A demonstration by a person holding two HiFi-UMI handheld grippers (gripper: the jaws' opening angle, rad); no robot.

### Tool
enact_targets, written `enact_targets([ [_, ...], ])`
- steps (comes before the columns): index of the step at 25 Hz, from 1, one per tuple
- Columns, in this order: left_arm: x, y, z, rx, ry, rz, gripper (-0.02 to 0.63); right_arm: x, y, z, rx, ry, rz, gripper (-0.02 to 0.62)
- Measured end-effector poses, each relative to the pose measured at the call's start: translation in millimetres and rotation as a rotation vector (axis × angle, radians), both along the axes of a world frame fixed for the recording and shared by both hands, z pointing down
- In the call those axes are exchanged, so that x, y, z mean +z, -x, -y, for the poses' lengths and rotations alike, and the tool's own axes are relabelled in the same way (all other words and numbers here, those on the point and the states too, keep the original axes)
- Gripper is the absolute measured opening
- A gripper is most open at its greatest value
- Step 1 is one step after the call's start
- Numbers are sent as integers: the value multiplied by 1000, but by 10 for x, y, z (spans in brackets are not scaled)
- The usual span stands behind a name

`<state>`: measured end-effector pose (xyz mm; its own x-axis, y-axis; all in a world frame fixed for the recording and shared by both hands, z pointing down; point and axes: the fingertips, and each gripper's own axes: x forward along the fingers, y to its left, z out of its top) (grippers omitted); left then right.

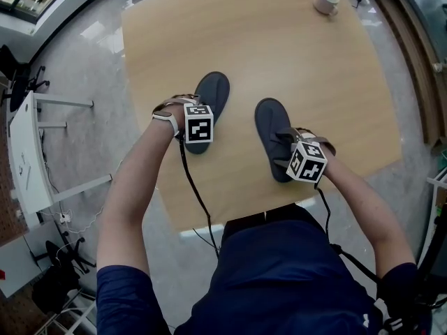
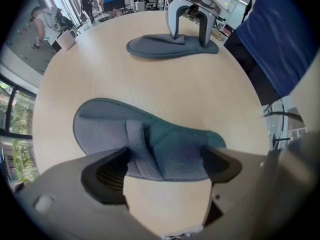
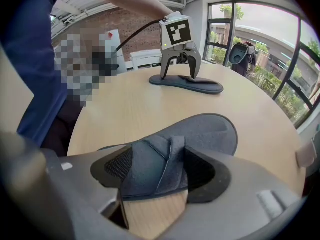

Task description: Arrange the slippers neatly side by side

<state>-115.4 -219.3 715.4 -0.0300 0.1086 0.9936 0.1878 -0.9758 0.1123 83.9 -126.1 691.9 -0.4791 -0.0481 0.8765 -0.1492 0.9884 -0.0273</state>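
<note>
On the bench (image 1: pixel 293 47) | left gripper (image 2: pixel 167 166): my jaws clamped across the left slipper (image 1: pixel 211 96) | right gripper (image 3: pixel 160 171): jaws clamped across the right slipper (image 1: pixel 269 128) | pair apart, splayed, unlevel | I judge the aligning not yet done

Two dark grey-blue fabric slippers lie flat, soles down, on the light wooden table (image 1: pixel 279 47). Each has a broad crossed band over the front. The left slipper (image 1: pixel 214 95) slants rightward at its far end, and the right slipper (image 1: pixel 268 125) leans slightly left (so their bare far ends converge, with open tabletop between them). Each is clamped at its band, by the left gripper (image 2: pixel 165 169) and the right gripper (image 3: pixel 160 171).
</note>
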Motion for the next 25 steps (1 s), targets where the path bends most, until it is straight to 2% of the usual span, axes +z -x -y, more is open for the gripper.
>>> enact_targets([
  [12,70,-161,-312,-134,-6,28,465,50,-55,9,11,2,-23,331],
  [15,72,-219,-384,-213,-2,-15,465,64,-42,6,10,6,-30,331],
  [25,19,-484,-687,-505,-34,-234,466,73,-24,15,11,-5,-21,331],
])
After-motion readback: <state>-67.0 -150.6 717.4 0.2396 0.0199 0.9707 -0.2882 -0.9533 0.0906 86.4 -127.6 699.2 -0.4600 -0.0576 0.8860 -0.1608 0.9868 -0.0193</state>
